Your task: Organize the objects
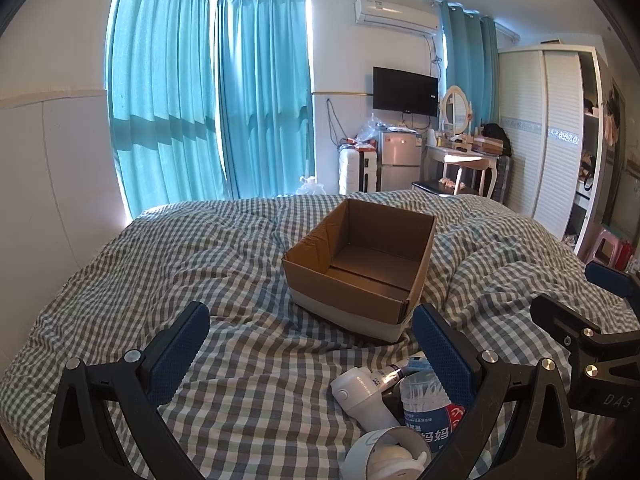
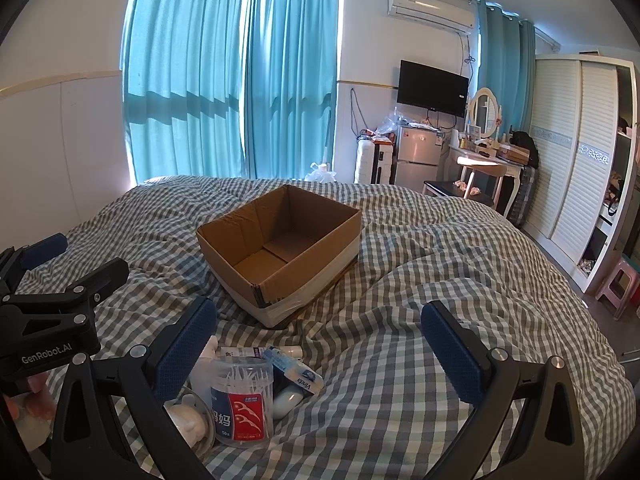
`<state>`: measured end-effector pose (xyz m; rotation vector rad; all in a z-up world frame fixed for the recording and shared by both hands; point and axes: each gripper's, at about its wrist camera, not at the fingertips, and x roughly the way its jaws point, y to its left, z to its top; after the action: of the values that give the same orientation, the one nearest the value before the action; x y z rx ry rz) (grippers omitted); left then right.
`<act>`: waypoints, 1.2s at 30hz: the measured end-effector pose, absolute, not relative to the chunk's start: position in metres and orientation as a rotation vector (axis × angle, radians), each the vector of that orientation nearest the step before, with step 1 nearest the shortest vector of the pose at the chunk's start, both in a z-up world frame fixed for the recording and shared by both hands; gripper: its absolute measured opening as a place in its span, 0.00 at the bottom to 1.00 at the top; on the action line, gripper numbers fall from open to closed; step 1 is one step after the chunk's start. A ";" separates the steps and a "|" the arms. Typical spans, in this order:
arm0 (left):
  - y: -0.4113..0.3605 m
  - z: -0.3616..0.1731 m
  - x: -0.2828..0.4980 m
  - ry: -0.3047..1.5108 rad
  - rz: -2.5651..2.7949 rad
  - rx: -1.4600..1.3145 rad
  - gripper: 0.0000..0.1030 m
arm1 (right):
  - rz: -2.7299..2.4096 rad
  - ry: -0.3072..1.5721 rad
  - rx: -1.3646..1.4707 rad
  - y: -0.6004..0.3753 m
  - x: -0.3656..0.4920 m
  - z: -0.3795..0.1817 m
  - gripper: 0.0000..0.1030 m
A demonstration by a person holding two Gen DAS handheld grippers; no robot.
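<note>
An open, empty cardboard box [image 1: 344,292] [image 2: 312,276] stands on the checked bed cover [image 1: 168,264]. In front of it lies a small pile: a clear jar of floss picks [image 2: 240,400] [image 1: 426,408], a tissue pack [image 2: 298,374], a white bottle [image 2: 287,398] and a white handheld device [image 1: 360,398]. My left gripper [image 1: 310,320] is open just left of the pile, with the jar beside its right finger. My right gripper [image 2: 318,320] is open too, with the pile against its left finger. Each gripper shows in the other's view: the left gripper [image 2: 80,260] and the right gripper [image 1: 580,294].
Rumpled folds of the cover rise to the right of the box [image 2: 440,272]. Beyond the bed stand a small fridge [image 2: 418,158], a dressing table [image 2: 484,164], a white wardrobe [image 2: 572,152] and a pink stool [image 2: 620,284]. Teal curtains [image 1: 200,100] cover the windows.
</note>
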<state>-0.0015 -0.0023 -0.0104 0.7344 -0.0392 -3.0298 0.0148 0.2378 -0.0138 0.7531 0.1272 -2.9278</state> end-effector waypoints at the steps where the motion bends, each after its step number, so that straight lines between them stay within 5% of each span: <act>1: -0.002 -0.011 -0.002 -0.038 -3.030 0.736 1.00 | -2.927 0.128 0.754 0.237 0.015 -0.014 1.00; 23: -0.006 -0.074 -0.060 0.021 -2.927 1.222 0.99 | -2.826 0.120 0.969 0.252 -0.032 -0.053 0.99; 31: 0.000 -0.117 -0.086 0.006 -2.869 1.429 0.77 | -2.756 0.147 1.105 0.253 -0.059 -0.090 0.89; 36: 0.006 -0.135 -0.097 0.040 -2.883 1.576 0.77 | -2.703 0.096 1.170 0.257 -0.065 -0.105 0.85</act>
<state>-0.0970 0.0063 -0.1349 1.5762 0.0401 -2.8827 -0.0645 0.2568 -0.1049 1.1697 0.0955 -2.7033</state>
